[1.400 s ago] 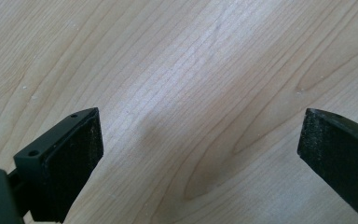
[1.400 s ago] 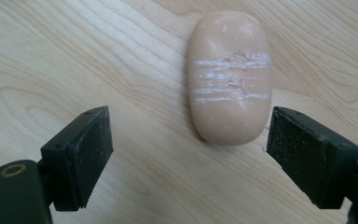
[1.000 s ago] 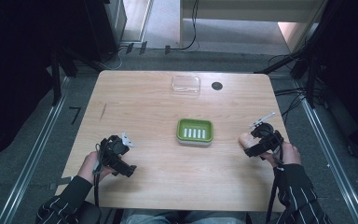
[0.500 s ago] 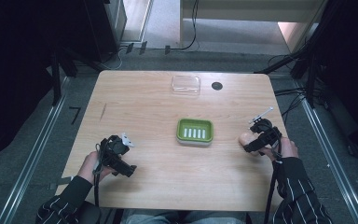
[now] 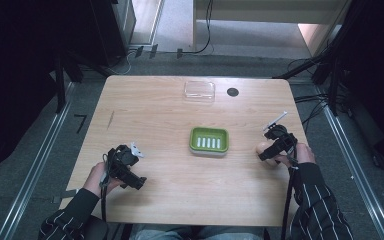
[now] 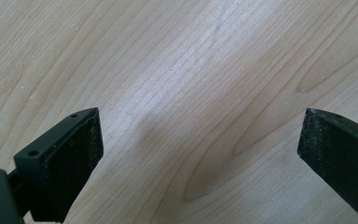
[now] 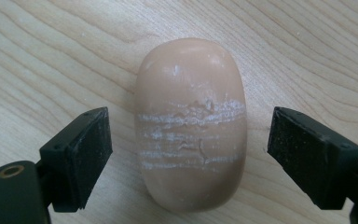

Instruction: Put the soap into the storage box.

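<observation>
Peach-coloured soap bar (image 7: 191, 126) is straddled on the table (image 5: 170, 125) by the right hand-held gripper (image 7: 189, 158), jaws wide apart, nothing gripped. Closure should be centred across its scored middle. Left hand-held gripper (image 6: 200, 154) is spread, empty.

Soap bar (image 5: 264, 148) mostly behind right gripper (image 5: 269, 153)

Tan soap (image 7: 191, 126) w/ white scuffs; green dish (image 5: 209, 140); pale wood table (image 5: 155, 115); striped sleeves (image 5: 320, 205).
</observation>
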### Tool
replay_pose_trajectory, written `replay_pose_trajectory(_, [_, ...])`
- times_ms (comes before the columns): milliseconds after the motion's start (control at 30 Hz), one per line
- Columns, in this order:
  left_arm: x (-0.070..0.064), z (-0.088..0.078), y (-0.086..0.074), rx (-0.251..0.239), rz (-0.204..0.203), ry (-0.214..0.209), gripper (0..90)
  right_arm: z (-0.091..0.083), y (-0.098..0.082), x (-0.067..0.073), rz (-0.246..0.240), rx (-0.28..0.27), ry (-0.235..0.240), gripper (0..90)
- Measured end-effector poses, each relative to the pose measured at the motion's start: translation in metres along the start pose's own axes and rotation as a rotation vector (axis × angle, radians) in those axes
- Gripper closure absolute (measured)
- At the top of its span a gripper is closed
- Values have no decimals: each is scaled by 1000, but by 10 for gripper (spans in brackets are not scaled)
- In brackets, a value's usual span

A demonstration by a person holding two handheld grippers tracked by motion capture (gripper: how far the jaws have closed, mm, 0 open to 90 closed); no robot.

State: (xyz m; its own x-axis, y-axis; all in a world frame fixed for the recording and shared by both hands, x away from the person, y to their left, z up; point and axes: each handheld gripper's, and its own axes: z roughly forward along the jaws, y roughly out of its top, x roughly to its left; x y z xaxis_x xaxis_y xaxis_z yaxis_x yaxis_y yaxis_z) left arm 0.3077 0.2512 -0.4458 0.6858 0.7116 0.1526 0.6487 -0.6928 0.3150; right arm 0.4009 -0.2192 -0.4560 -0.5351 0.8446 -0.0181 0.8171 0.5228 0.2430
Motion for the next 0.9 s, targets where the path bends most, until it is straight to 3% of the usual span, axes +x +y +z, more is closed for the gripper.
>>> replay_pose_trajectory(233, [0,0,0,2,1,0,5,5,4,-1,-1,26,10,160])
replay_pose_trajectory(900, [0,0,0,5,5,1,5,10,3,-3,-4,59,15,317])
